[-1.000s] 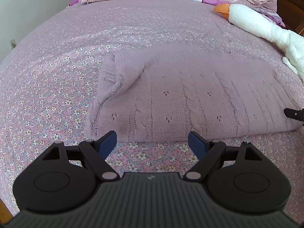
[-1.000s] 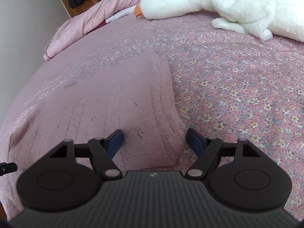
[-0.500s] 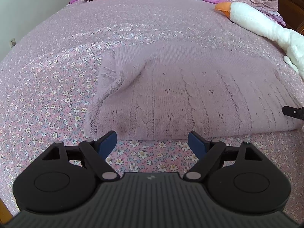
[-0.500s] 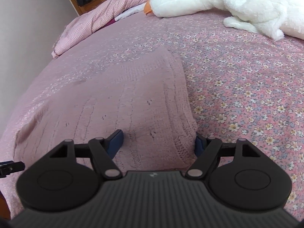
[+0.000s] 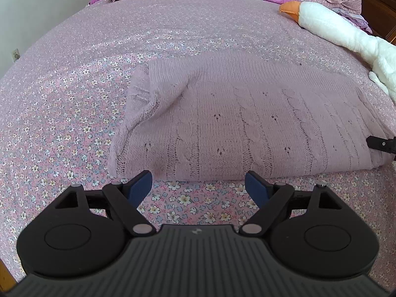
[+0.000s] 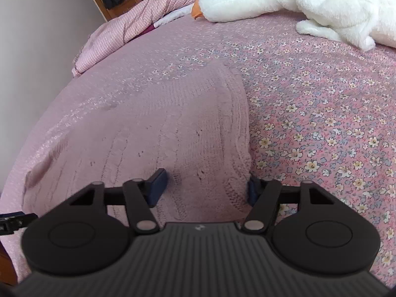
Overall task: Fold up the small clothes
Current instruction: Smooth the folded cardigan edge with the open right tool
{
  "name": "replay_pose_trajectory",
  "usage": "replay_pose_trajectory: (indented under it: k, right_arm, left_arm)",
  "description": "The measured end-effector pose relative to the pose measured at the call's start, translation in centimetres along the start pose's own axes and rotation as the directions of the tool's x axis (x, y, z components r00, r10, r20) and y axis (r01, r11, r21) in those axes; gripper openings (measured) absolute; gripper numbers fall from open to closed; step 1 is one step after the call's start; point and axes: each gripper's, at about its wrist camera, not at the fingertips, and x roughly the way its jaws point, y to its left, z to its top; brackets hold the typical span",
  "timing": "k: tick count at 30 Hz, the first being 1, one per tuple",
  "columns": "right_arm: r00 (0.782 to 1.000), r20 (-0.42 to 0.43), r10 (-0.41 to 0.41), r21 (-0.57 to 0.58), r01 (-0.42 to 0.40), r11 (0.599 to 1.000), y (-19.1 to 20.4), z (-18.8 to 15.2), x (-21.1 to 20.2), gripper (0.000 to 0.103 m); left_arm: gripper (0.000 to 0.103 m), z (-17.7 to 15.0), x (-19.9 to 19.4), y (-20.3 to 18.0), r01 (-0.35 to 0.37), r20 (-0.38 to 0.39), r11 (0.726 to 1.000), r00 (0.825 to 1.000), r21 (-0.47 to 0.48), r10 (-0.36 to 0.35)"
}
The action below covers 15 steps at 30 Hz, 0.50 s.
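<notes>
On floral bedspread [image 5: 61,113]: sweater [image 5: 247,123] folded once, judging by doubled edge; further folds left. Left gripper [image 5: 198,185] open, empty at 6 o'clock; right gripper [image 6: 205,185] open, straddling corner.

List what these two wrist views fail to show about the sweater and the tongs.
- Sweater underside and inner layers: hidden by its own fold, both views.
- Right tongs right fingertip: hidden behind the sweater corner, right wrist view.
- Goose toy body: cut off by the frame edge, left wrist view.
</notes>
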Motion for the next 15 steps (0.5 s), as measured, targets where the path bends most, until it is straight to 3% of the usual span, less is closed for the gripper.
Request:
replay_pose_trajectory:
  k: [2,5,15]
  right_arm:
    - [1.0,-0.006,0.022,0.013,-0.022,1.0,-0.1,0.1,0.0,0.05]
    - [0.999,-0.01,0.045,0.027,-0.045,0.999,-0.1,0.1,-0.1,0.045]
    - [0.993,0.004,0.116,0.126,-0.116,0.985,-1.2,-0.2,0.2,0.05]
  left_arm:
    - [0.087,0.0,0.1,0.0,-0.003,-0.002,1.0,1.0,-0.001,0.003]
    - [0.087,0.1,0.0,-0.2,-0.01,-0.01,1.0,1.0,-0.005,0.01]
    - [0.087,0.4,-0.1,-1.0,-0.02,-0.007,1.0,1.0,0.004,0.02]
